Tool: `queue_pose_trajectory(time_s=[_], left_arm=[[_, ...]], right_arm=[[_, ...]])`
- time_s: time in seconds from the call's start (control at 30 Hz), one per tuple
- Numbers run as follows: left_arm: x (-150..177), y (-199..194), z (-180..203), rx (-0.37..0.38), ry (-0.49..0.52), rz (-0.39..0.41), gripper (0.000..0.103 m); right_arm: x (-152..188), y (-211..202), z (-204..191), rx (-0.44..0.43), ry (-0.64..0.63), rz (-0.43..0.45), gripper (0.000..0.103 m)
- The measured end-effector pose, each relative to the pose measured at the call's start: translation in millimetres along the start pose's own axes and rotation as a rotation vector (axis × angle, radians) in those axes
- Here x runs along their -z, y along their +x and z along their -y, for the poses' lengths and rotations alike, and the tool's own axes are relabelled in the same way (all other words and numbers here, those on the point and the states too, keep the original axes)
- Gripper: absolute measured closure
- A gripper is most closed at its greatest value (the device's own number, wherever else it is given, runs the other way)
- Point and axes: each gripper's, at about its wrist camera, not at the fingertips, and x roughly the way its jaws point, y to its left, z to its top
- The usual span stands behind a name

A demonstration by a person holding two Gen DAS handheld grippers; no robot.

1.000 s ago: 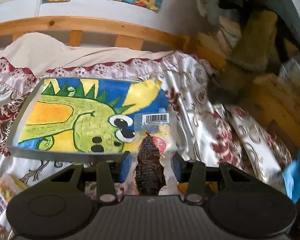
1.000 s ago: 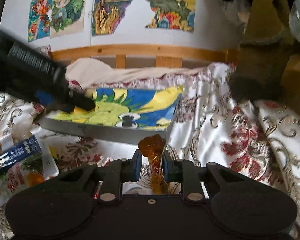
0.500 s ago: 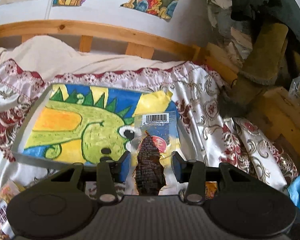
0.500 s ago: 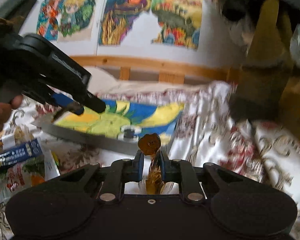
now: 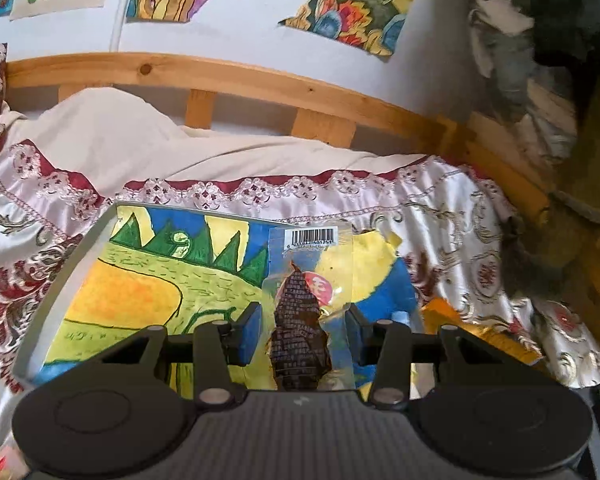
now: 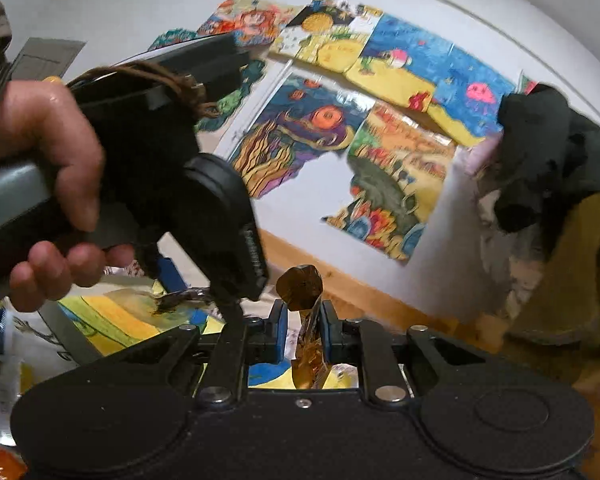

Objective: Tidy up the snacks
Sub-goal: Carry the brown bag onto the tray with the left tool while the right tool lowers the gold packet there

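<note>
Pads of the left hand-held gripper (image 5: 304,332) are clamping a clear snack packet (image 5: 306,300) above the painted tray (image 5: 60,280), presumably for dropping it inside. Beside it, the right hand-held gripper (image 6: 303,330) is pinching an amber-wrapped snack (image 6: 304,320), its jaws having just closed tighter, likely for the same tray.

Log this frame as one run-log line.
left gripper: shut on clear snack packet above painted tray | right gripper: just closing, shut on amber wrapped snack

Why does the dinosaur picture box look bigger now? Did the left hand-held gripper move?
Yes. The left hand-held gripper, holding its clear snack packet, has moved closer and over the dinosaur picture box, whose near rim now sits under it.
</note>
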Motion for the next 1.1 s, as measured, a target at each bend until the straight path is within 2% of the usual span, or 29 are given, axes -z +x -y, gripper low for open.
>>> queue_pose_trajectory(time_s=[0.17, 0.37, 0.53, 0.77, 0.87, 0.93, 1.0, 1.07, 1.1], left_arm=[[-0.4, 32.3, -15.3, -0.017, -0.044, -0.032, 0.055], [3.0, 54.6, -29.4, -0.063, -0.093, -0.051, 0.055], [6.9, 63.1, -28.7, -0.103, -0.076, -0.099, 0.055], [10.0, 66.3, -27.8, -0.100, -0.059, -0.133, 0.055], [10.9, 67.4, -31.4, -0.109, -0.078, -0.154, 0.054], [11.3, 68.0, -35.0, -0.117, -0.095, -0.167, 0.055], [12.0, 66.9, -37.6, -0.126, -0.098, -0.170, 0.053], [11.8, 64.2, -38.3, -0.138, -0.091, -0.167, 0.037], [11.3, 62.3, -38.1, -0.142, -0.089, -0.162, 0.034]], right_arm=[[7.8, 26.1, -7.0, -0.035, 0.011, -0.060, 0.085], [27.9, 42.1, -14.4, -0.025, 0.026, -0.160, 0.085], [39.0, 51.5, -19.5, -0.041, 0.040, -0.256, 0.083], [36.4, 54.2, -21.6, -0.092, 0.075, -0.304, 0.080], [37.7, 56.2, -22.3, -0.111, 0.097, -0.329, 0.073], [38.8, 57.0, -24.5, -0.118, 0.096, -0.342, 0.062], [38.6, 56.6, -26.4, -0.112, 0.090, -0.342, 0.057], [37.2, 57.2, -25.8, -0.114, 0.099, -0.347, 0.046], [36.2, 57.4, -24.0, -0.119, 0.116, -0.349, 0.037]])
